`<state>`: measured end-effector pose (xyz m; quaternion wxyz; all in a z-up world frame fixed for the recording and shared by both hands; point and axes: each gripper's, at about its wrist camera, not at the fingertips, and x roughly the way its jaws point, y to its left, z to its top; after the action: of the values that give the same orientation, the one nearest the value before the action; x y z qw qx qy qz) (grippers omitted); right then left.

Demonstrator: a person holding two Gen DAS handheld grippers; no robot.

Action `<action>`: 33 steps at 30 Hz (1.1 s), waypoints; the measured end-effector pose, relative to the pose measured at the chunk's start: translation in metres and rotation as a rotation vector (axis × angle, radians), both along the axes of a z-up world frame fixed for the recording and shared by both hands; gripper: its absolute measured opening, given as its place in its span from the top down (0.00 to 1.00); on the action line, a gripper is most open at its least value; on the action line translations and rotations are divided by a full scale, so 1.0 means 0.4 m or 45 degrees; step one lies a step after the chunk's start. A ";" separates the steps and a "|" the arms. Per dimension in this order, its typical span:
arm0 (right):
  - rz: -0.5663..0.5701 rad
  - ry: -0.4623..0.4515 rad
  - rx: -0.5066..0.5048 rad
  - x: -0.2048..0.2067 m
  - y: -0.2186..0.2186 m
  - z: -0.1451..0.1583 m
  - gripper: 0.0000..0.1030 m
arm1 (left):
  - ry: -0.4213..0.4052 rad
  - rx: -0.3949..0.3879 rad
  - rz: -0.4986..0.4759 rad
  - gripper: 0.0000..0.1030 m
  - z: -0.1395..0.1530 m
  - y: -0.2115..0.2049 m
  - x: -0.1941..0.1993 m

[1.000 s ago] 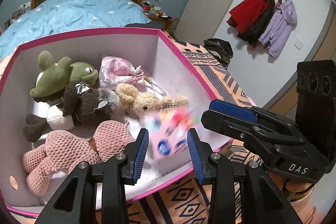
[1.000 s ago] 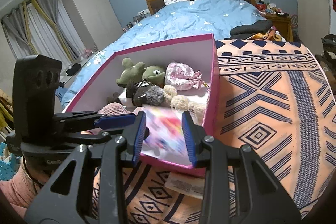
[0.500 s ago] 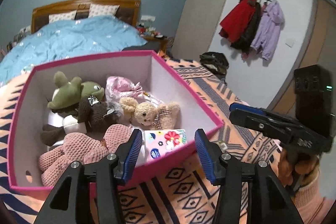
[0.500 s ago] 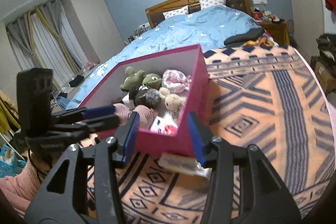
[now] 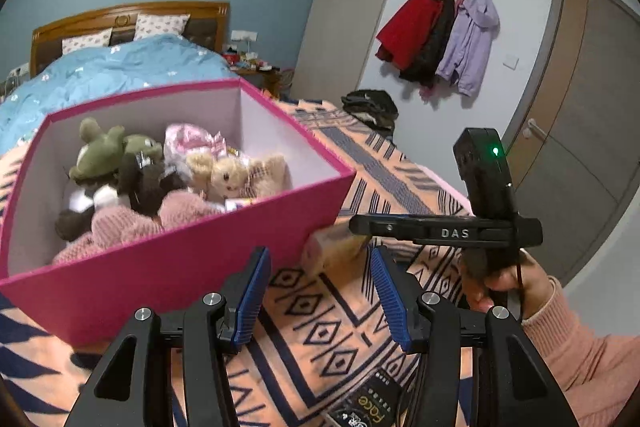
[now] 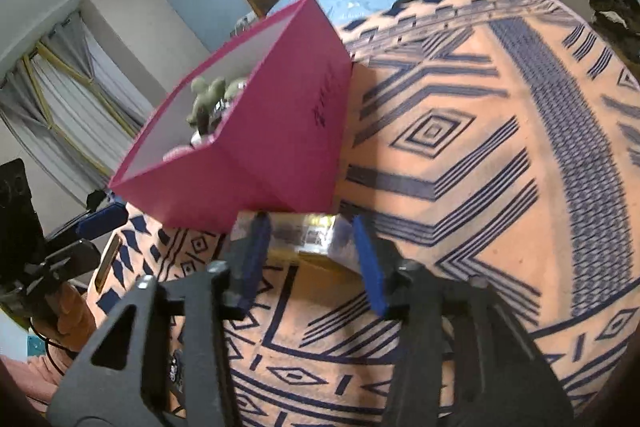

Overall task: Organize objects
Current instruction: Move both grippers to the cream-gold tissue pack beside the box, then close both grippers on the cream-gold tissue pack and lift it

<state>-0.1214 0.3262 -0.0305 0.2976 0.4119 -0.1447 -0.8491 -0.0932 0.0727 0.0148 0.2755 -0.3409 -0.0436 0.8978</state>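
A pink box (image 5: 168, 259) stands on the patterned blanket and holds several plush toys (image 5: 120, 163); it also shows in the right wrist view (image 6: 280, 131). A flat clear packet (image 6: 304, 235) lies on the blanket by the box's near corner, blurred in the left wrist view (image 5: 332, 251). My right gripper (image 6: 308, 259) is open, its blue pads on either side of the packet without closing on it. My left gripper (image 5: 320, 295) is open and empty, low in front of the box.
The orange and navy blanket (image 6: 480, 155) spreads to the right. A dark packet (image 5: 368, 411) lies under my left gripper. A phone (image 6: 107, 259) lies at the left. The bed (image 5: 100, 67) stands behind; coats (image 5: 440, 35) hang on the wall.
Both grippers have pulled back from over the box and dropped low. The colourful card stays in the box. My right gripper has come down around the clear packet.
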 end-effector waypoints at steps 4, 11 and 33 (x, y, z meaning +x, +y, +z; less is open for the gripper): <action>0.054 0.032 0.028 0.034 -0.020 0.000 0.61 | -0.045 0.001 0.001 0.48 -0.028 0.003 0.002; 0.167 0.024 0.063 0.097 -0.062 -0.023 0.61 | -0.110 -0.027 -0.009 0.48 -0.082 0.019 0.002; 0.164 -0.025 0.027 0.103 -0.064 -0.053 0.61 | -0.268 -0.102 -0.021 0.66 -0.192 0.081 -0.032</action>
<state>-0.0801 0.3005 -0.0517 0.3457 0.4319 -0.1117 -0.8255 -0.1058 0.1049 -0.0621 0.2630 -0.4443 -0.0333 0.8557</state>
